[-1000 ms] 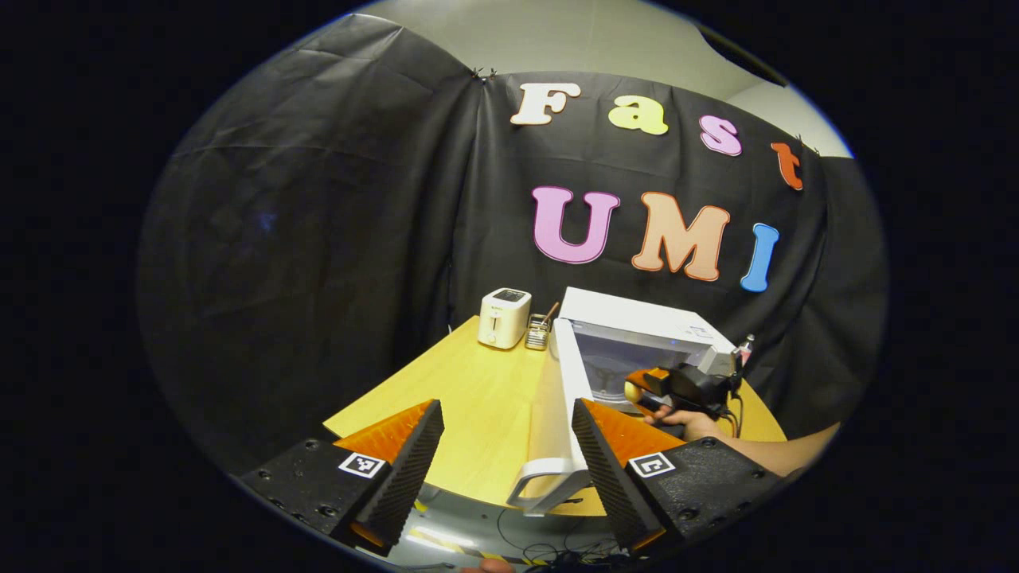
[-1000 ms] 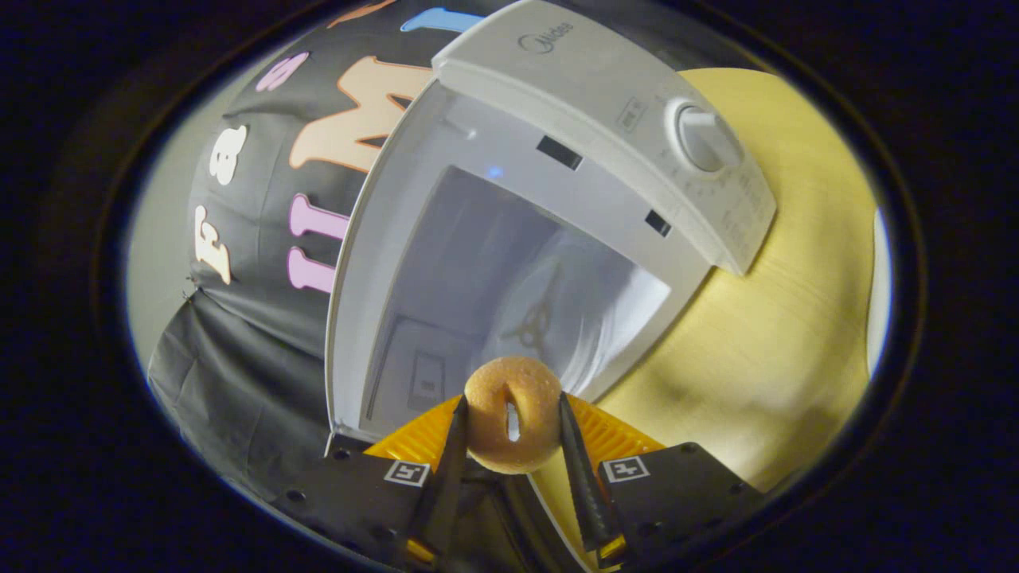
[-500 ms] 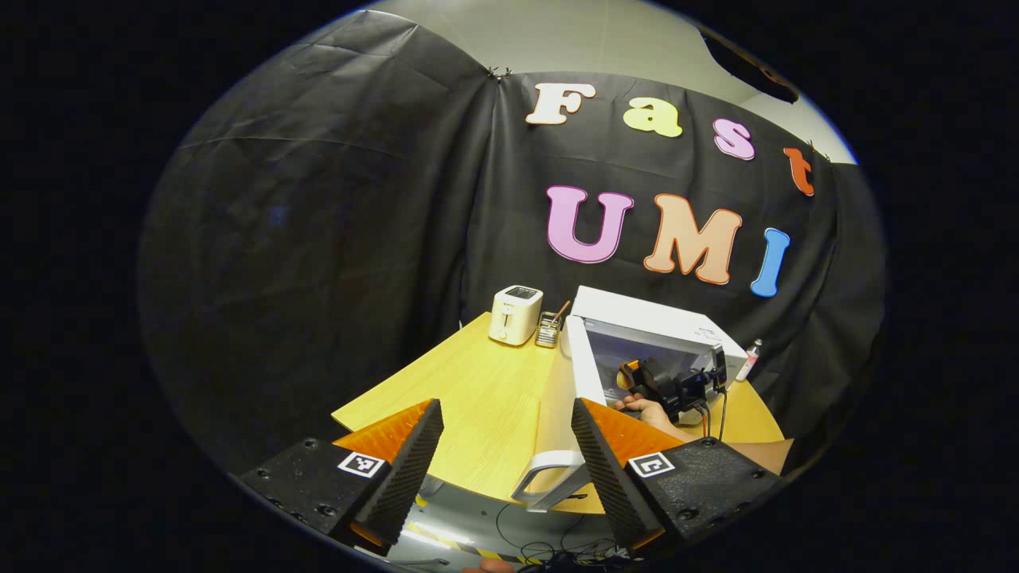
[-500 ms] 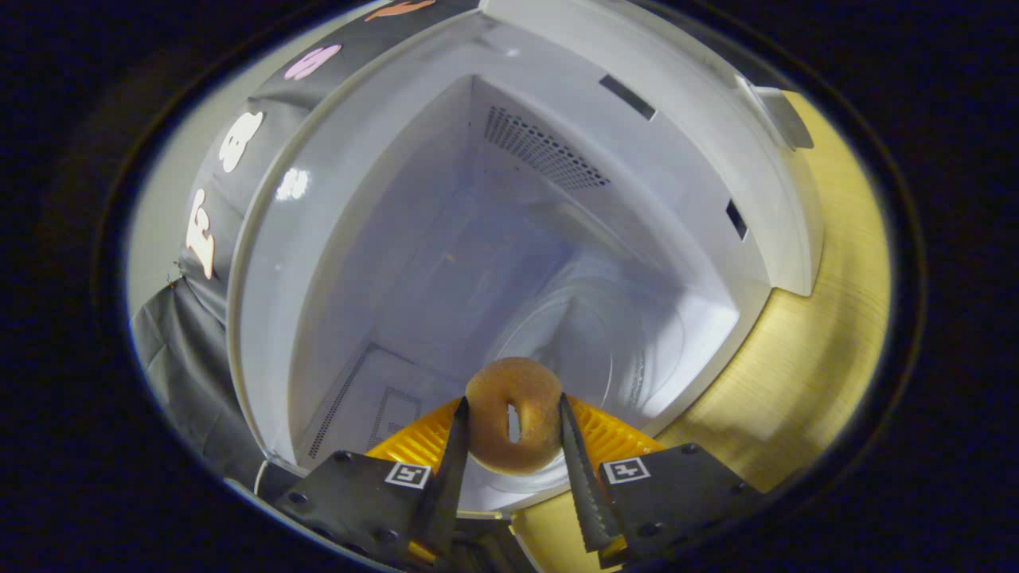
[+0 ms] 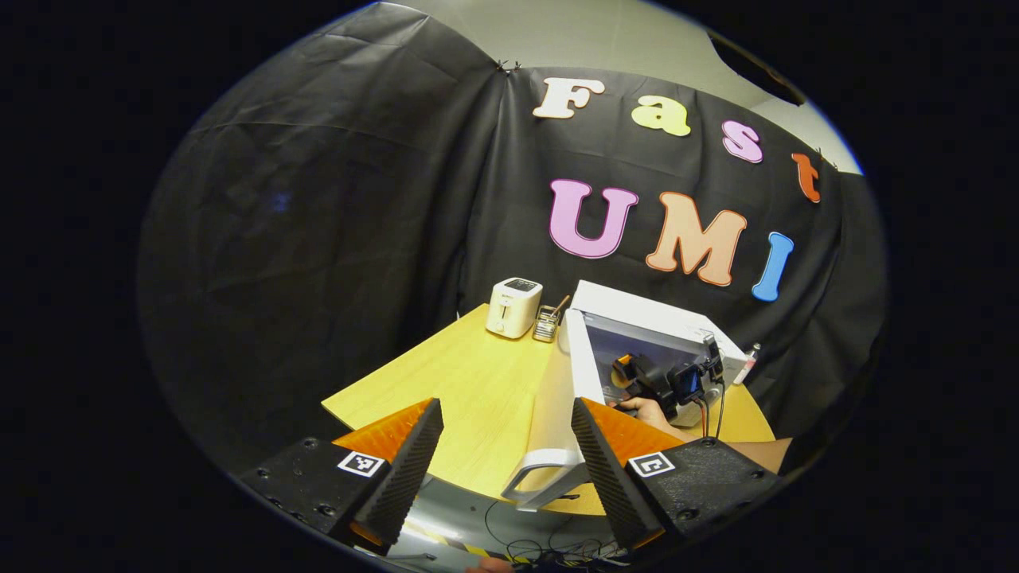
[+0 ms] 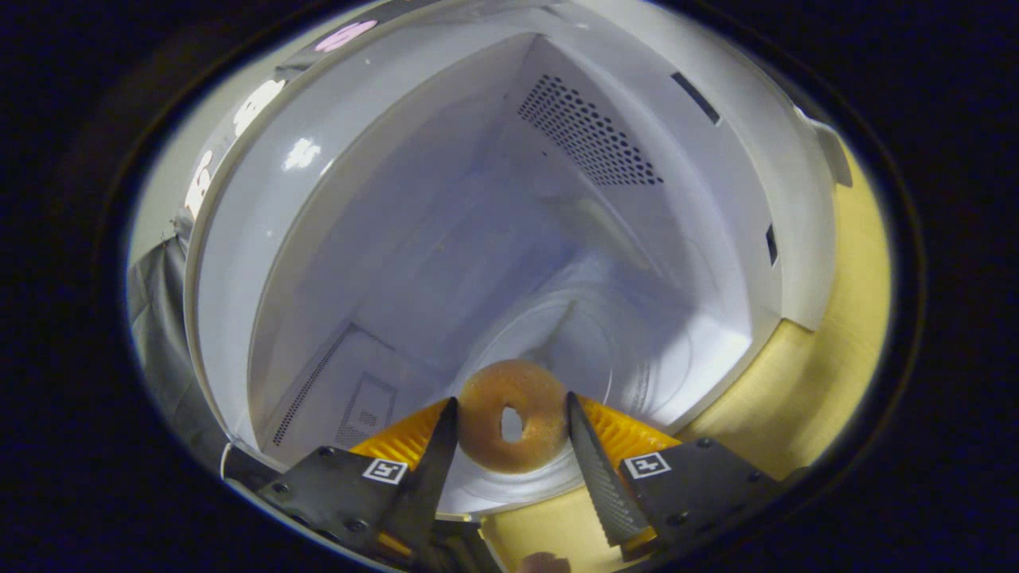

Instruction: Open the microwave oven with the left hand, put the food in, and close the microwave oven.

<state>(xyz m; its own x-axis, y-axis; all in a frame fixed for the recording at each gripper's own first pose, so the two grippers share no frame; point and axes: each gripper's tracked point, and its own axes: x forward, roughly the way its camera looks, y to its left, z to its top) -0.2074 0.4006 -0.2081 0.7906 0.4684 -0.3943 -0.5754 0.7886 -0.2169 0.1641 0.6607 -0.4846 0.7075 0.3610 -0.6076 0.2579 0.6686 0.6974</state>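
Reaching into the open microwave (image 6: pixel 478 239), the right gripper (image 6: pixel 509 434) is showing its jaws slightly parted around the donut (image 6: pixel 513 414), which is lying on the glass turntable (image 6: pixel 589 358). At 6 o'clock, the left gripper (image 5: pixel 505 461) is hanging with jaws spread beside the door (image 5: pixel 553 414) over the worktop (image 5: pixel 446 398).

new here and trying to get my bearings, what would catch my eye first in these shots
The doughnut between the right gripper fingers, inside the white microwave over its glass plate. Its door hangs wide open near the empty left gripper. A toaster stands at the far edge of the yellow table.
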